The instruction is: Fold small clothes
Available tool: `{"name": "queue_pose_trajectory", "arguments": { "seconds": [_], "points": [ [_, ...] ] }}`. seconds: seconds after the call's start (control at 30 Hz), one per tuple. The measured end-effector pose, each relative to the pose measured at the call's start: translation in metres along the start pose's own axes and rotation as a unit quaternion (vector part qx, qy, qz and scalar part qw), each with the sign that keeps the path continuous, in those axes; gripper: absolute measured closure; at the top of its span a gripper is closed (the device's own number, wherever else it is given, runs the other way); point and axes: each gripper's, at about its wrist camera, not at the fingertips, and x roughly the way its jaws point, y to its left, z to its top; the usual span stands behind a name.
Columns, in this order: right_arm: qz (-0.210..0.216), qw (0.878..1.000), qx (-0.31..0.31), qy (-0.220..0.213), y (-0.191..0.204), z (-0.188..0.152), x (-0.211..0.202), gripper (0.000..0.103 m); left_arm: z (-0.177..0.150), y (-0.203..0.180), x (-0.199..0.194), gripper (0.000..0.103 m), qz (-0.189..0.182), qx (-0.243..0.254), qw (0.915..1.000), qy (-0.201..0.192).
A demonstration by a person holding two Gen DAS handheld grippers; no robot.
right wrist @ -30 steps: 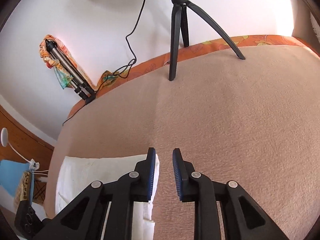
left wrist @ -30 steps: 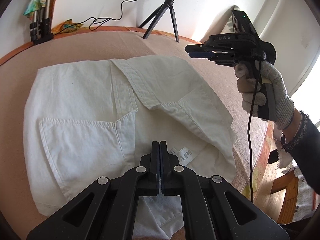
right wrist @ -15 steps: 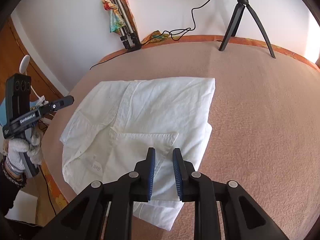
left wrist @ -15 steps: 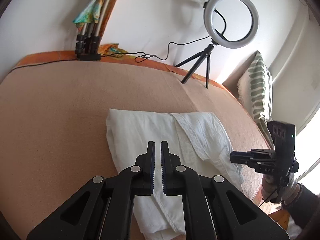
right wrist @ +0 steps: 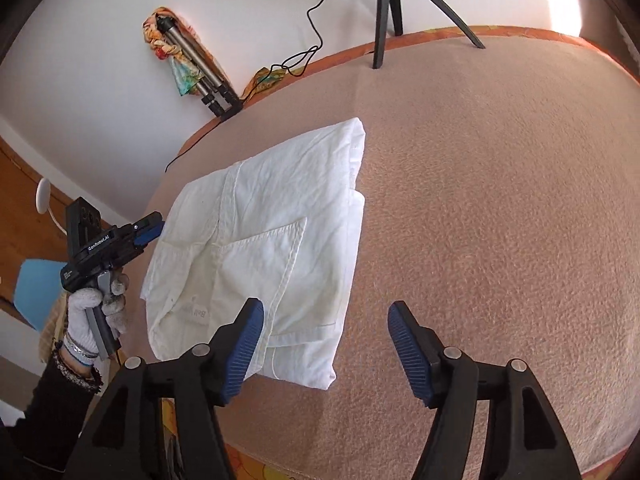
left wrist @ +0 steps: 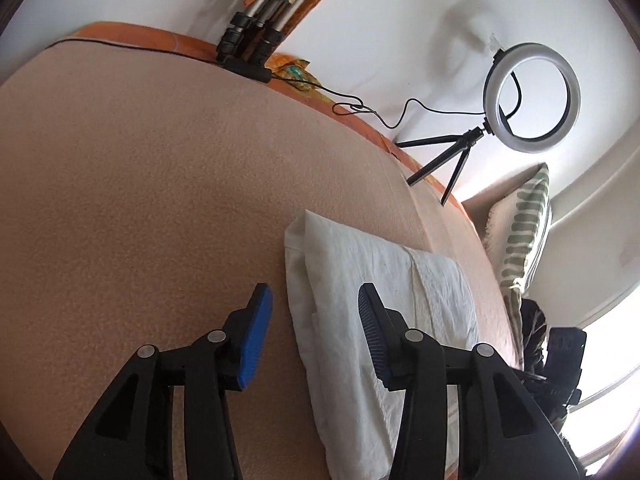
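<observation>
We see both claws, left claw (left wrist: 312, 322) and right claw (right wrist: 326, 340), opening and grasping nothing above the folded white garment (right wrist: 276, 248) on the bed (right wrist: 500, 220). Only our left wrist view shows the ring light (left wrist: 532, 98); only the right shows the gloved hand (right wrist: 100, 304).

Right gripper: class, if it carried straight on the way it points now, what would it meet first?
Probably the bare blanket, just beside the folded white garment. The right gripper, jaws opening and empty, aims past the garment's edge; depth is unclear.

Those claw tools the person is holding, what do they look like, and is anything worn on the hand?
Each claw, the left claw and the right claw, is black plastic with two fingers carrying ribbed blue pads and silver pivot screws. Seen from the side, the left one bears white lettering and a grey handle. The left hand wears a white knit glove, wrist bracelets and a dark sleeve.
</observation>
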Motion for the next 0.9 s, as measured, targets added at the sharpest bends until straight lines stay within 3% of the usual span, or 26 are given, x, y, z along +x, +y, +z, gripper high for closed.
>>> {"name": "queue_pose_trajectory", "arguments": {
  "seconds": [0.2,0.5,0.7,0.77,0.9],
  "points": [
    [0.077,0.994,0.079,0.010,-0.023,-0.018,0.002,0.035,0.010,0.015,0.022,0.059,-0.024,-0.061,0.9975,0.026],
    [0.152,0.981,0.118,0.009,-0.023,-0.027,0.020,0.038,0.020,0.005,0.046,0.059,-0.027,-0.062,0.9974,0.027],
    [0.112,0.990,0.085,0.007,0.001,-0.018,0.032,0.056,0.023,-0.006,0.054,0.062,-0.004,-0.041,0.9990,0.019],
    [0.084,0.994,0.064,0.009,0.007,-0.016,0.033,0.070,0.021,-0.011,0.055,0.072,0.010,-0.021,0.9996,0.017],
    [0.037,0.999,0.028,0.008,0.017,-0.018,0.029,0.082,0.016,-0.032,0.049,0.085,0.048,0.042,0.9980,-0.005]
  ]
}}
